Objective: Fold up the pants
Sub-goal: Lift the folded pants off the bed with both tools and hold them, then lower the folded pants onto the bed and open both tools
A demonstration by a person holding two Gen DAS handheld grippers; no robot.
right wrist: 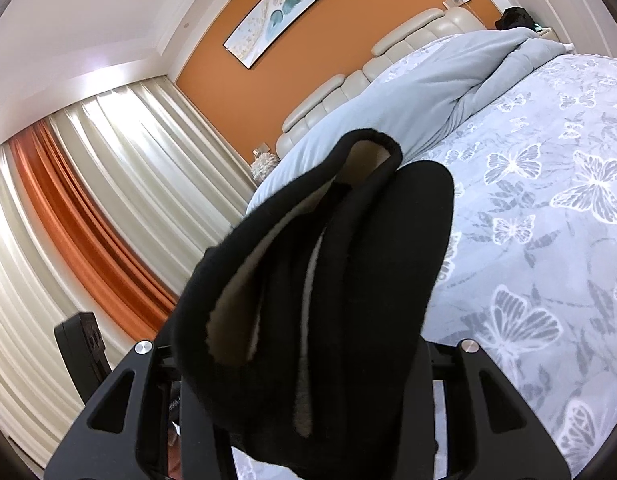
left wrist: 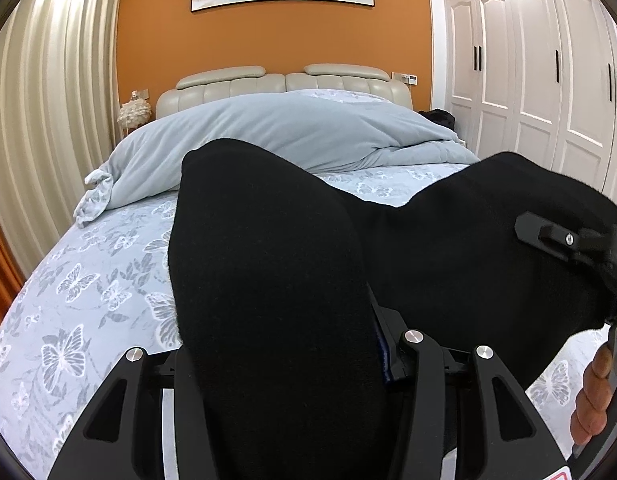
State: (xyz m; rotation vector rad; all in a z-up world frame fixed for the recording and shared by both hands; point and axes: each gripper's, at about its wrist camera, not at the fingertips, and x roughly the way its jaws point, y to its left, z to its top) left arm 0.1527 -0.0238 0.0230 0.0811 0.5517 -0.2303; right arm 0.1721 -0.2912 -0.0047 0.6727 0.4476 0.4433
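Observation:
Black pants with a pale fleece lining hang bunched above the bed, stretched between both grippers. In the left wrist view a thick fold rises out of my left gripper and hides its fingertips; the jaws are shut on the cloth. My right gripper clamps the other end of the pants at the right edge, with a person's hand below it. In the right wrist view several folded layers of the pants stand up between the jaws of my right gripper, which is shut on them. A part of the left gripper shows low on the left.
The bed has a butterfly-print sheet. A pale blue duvet is heaped toward the cream headboard. Curtains hang on the left and white wardrobe doors stand on the right. A lamp sits beside the bed.

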